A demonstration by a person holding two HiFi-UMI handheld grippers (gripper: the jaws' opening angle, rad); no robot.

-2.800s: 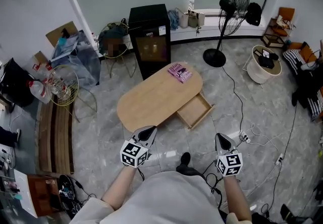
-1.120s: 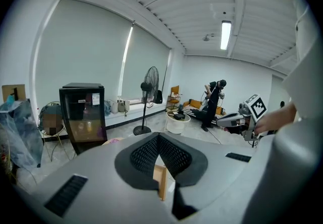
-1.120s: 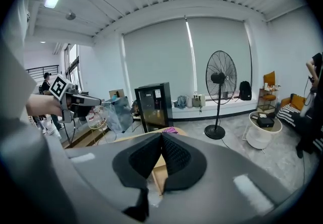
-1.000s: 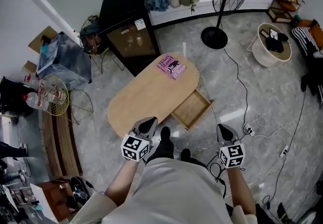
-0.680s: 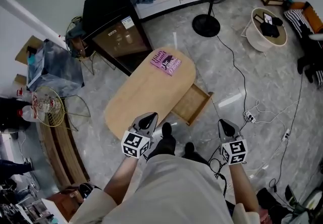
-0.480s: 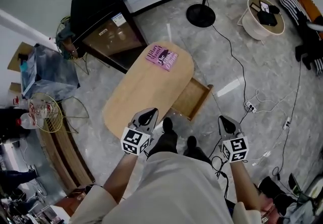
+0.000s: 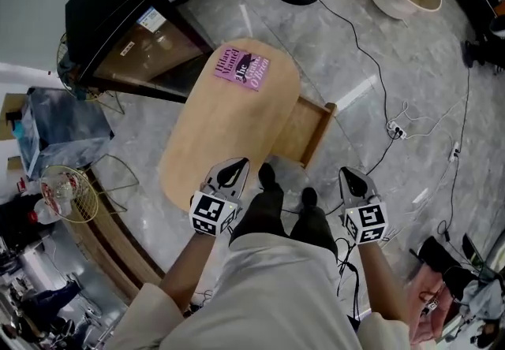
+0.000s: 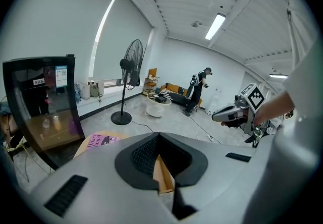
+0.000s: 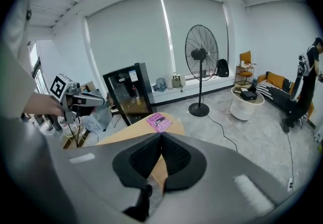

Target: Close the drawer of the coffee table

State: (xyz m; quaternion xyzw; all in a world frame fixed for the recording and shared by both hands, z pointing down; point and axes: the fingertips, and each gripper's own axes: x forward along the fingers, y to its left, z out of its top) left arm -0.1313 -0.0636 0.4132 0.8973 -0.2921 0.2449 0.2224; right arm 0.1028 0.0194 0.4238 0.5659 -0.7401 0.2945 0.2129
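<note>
Head view: the table (image 7: 229,124) has drawn much nearer than a second ago, and its drawer (image 7: 309,132) is still pulled out on its right side, untouched. Left gripper view: the left gripper (image 8: 159,137) has its jaws together on nothing. Right gripper view: the right gripper (image 9: 161,137) is the same, so the push likely comes next.
</note>
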